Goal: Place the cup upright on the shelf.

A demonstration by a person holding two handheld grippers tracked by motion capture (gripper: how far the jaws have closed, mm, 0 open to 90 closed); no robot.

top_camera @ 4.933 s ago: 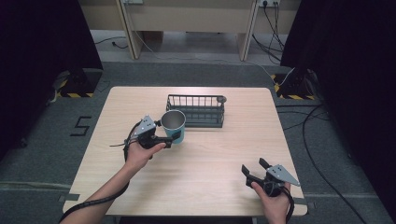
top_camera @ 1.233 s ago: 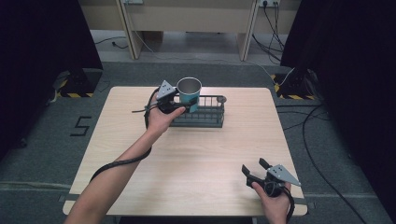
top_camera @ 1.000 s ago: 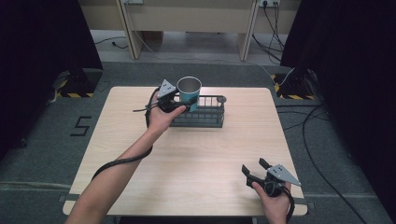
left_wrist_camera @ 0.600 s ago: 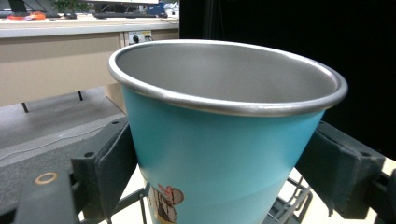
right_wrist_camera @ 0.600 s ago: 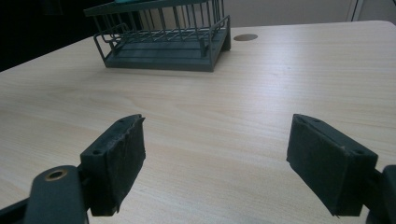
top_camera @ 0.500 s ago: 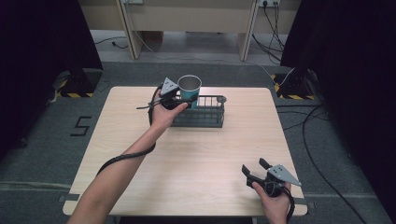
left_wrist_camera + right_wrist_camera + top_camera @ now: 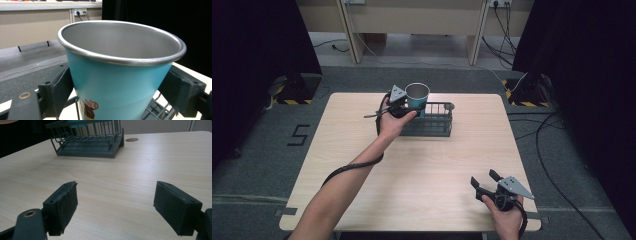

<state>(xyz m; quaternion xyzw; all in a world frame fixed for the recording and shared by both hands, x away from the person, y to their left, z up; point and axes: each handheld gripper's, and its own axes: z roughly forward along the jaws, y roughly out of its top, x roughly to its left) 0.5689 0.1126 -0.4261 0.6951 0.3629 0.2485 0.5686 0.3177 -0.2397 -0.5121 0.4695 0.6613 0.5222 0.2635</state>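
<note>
Cup point(image 7: 417, 94) position: upper centre of the high view, held above the left end of the wire basket point(image 7: 432, 121). The cup is teal with a bare metal rim and interior, and it stands roughly upright, mouth up. In the left gripper view a small printed figure shows low on its wall, and the basket wires lie beneath it at the lower right of that frame.

Left tongs point(image 7: 404, 104) state: pinching the cup. Both black pads press against opposite sides of the teal wall — one at lower left, one at lower right of the left gripper view point(image 7: 120, 97). The grey three-cornered plate sits just left of the cup rim in the high view, and the cable trails down along the forearm toward the bottom left of the frame.

Right tongs point(image 7: 484, 181) state: spread wide, nothing between the pads. They sit at the lower right of the high view, low over the wooden surface point(image 7: 452, 165) near its front edge — well apart from the basket. In the right gripper view point(image 7: 115, 208) the basket stands at the upper left of the frame, with bare wood between the two pads.
</note>
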